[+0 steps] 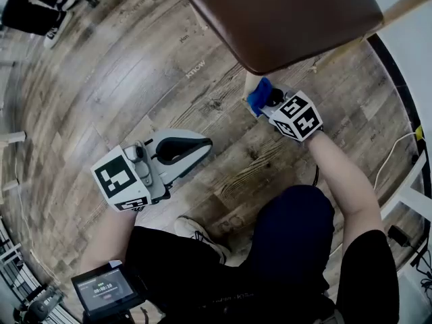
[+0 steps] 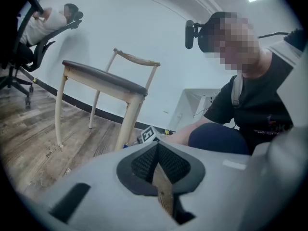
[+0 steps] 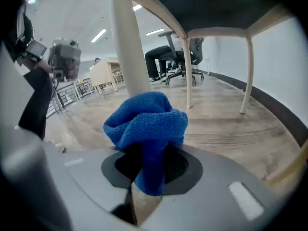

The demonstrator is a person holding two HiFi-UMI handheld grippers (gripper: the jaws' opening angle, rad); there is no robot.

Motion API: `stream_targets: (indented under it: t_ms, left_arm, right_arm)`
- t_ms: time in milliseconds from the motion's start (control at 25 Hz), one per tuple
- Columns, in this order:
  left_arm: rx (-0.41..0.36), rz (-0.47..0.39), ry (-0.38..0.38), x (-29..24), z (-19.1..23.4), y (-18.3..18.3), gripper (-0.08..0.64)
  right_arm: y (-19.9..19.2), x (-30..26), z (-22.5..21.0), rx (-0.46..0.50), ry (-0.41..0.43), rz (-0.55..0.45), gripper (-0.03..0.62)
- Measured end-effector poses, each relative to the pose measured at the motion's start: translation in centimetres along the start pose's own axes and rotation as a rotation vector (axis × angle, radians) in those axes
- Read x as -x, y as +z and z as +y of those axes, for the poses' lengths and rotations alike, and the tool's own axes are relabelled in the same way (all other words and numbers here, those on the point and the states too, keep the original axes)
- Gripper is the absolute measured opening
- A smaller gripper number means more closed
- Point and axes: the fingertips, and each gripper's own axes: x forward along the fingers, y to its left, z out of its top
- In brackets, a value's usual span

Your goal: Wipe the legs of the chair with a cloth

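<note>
One blue cloth (image 3: pixel 144 121) is bunched up and pinched tight in my right tool (image 3: pixel 147 170). It is up against a pale chair leg (image 3: pixel 126 47), low down under the brown seat (image 1: pixel 283 12). My left tool (image 2: pixel 157 150) has its jaws closed together with nothing in them. It hangs well apart from the chair, above the wood floor (image 1: pixel 121 79).

The cloth (image 3: pixel 147 121) is blue, nubbly terry pile, matt. The chair's legs (image 3: pixel 126 47) are pale wood, smooth and matt. Its seat (image 1: pixel 290 15) is dark brown and smooth, with a faint leathery sheen. The floor (image 1: pixel 135 79) is grained, knotty wood plank. The left gripper (image 2: pixel 158 148) and right gripper (image 1: pixel 262 100) have smooth grey plastic shells and black ribbed pads (image 2: pixel 143 162).
</note>
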Motion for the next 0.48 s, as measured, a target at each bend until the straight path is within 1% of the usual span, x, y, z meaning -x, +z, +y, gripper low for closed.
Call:
stream_targets:
  t_ms: [120, 200, 240, 360, 480]
  left_arm:
    - [0.012, 0.005, 0.023, 0.7, 0.2, -0.2, -0.002]
    - [0.017, 0.007, 0.035, 0.9, 0.2, -0.3, -0.002]
    - [0.018, 0.009, 0.039, 1.1, 0.1, -0.5, -0.002]
    - [0.011, 0.014, 0.043, 1.3, -0.2, -0.5, -0.002]
    - [0.003, -0.001, 0.034, 1.3, -0.3, 0.0, -0.002]
  right_arm:
    - [-4.8, -4.0, -1.3, -0.014, -0.040, 0.124, 0.098]
    - [-7.2, -5.9, -1.9, -0.056, -0.058, 0.189, 0.098]
    - [-7.9, -6.5, -2.1, -0.077, -0.061, 0.204, 0.098]
    - [-7.9, -6.7, -2.1, -0.123, -0.054, 0.201, 0.099]
    - [-5.1, -4.6, -1.3, -0.112, -0.039, 0.147, 0.098]
